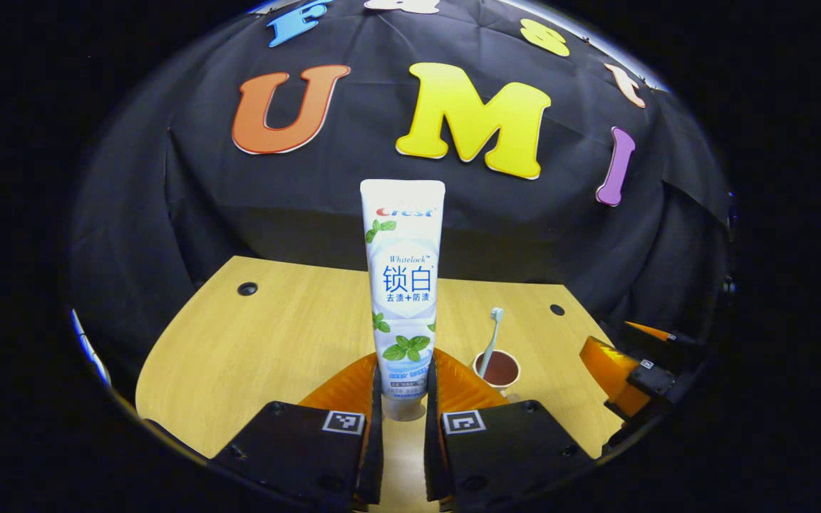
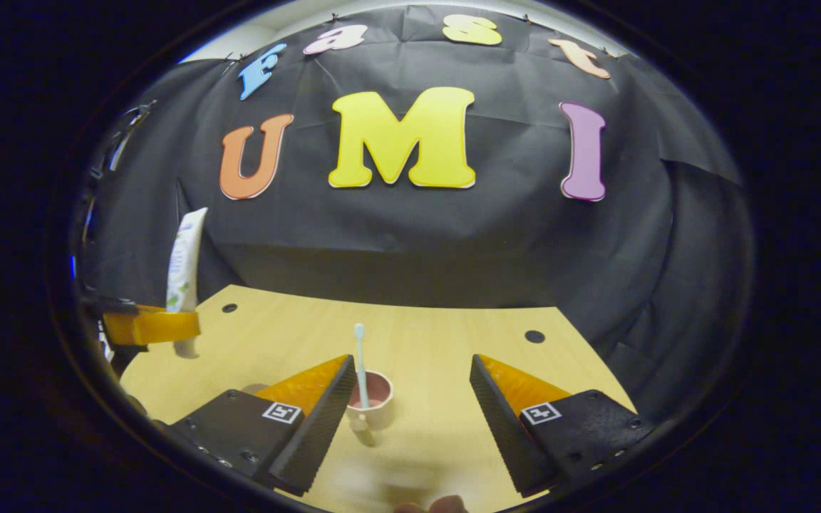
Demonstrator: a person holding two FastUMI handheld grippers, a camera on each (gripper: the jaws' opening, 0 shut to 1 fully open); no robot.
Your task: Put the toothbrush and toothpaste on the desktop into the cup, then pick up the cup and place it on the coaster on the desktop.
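Note:
My left gripper (image 1: 403, 399) is shut on a white toothpaste tube (image 1: 403, 285), held upright above the wooden desktop (image 1: 275, 342) with its cap down. Farther off to the right stands a small cup (image 1: 497, 370) with a pale toothbrush (image 1: 492, 331) leaning in it, head up. In the right gripper view the same cup (image 2: 371, 406) and toothbrush (image 2: 360, 363) sit just ahead of my right gripper (image 2: 410, 399), which is open and holds nothing. At the left of that view the left gripper (image 2: 150, 326) carries the toothpaste tube (image 2: 186, 260).
The desktop (image 2: 453, 342) has dark round holes (image 1: 247, 288) near its back corners. The right gripper (image 1: 624, 370) shows at the right edge of the left gripper view. A blurred fingertip (image 2: 432, 506) shows at the bottom of the right gripper view.

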